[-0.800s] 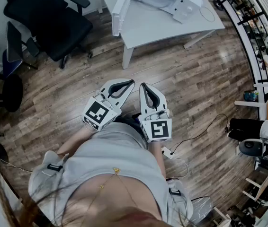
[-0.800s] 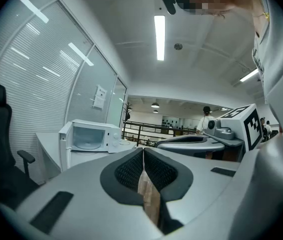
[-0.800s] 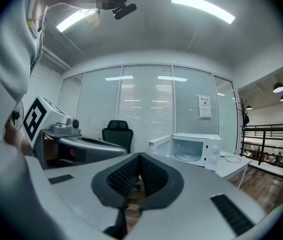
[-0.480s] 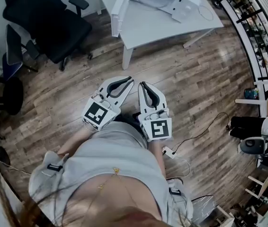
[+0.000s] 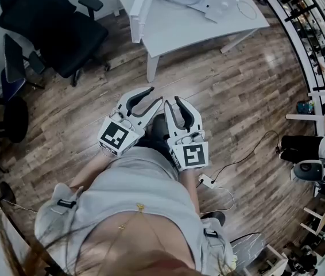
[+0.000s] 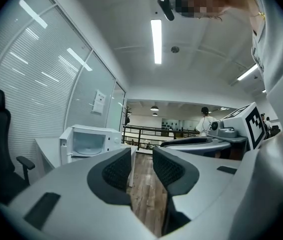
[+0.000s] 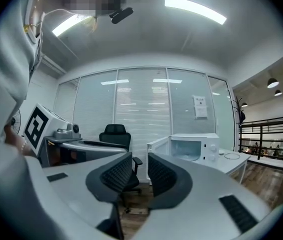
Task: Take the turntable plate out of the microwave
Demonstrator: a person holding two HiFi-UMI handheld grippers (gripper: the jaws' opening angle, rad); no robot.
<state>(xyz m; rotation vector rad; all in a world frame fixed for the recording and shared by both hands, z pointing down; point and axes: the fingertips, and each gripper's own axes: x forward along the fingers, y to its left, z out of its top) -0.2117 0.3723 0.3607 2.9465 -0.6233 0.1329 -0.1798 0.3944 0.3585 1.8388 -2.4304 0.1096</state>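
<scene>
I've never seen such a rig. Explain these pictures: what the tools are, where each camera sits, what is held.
No robot here: a person stands on a wooden floor with a two-jaw tool in each hand, the left hand-held gripper and the right hand-held gripper. One picture comes from a camera on the person's head, looking down. The other two come from cameras riding on each hand-held gripper, looking along its jaws. Both pairs of jaws stand slightly apart with nothing between them. Ahead, a white table carries a white microwave with its door open. A black office chair stands to the left.
</scene>
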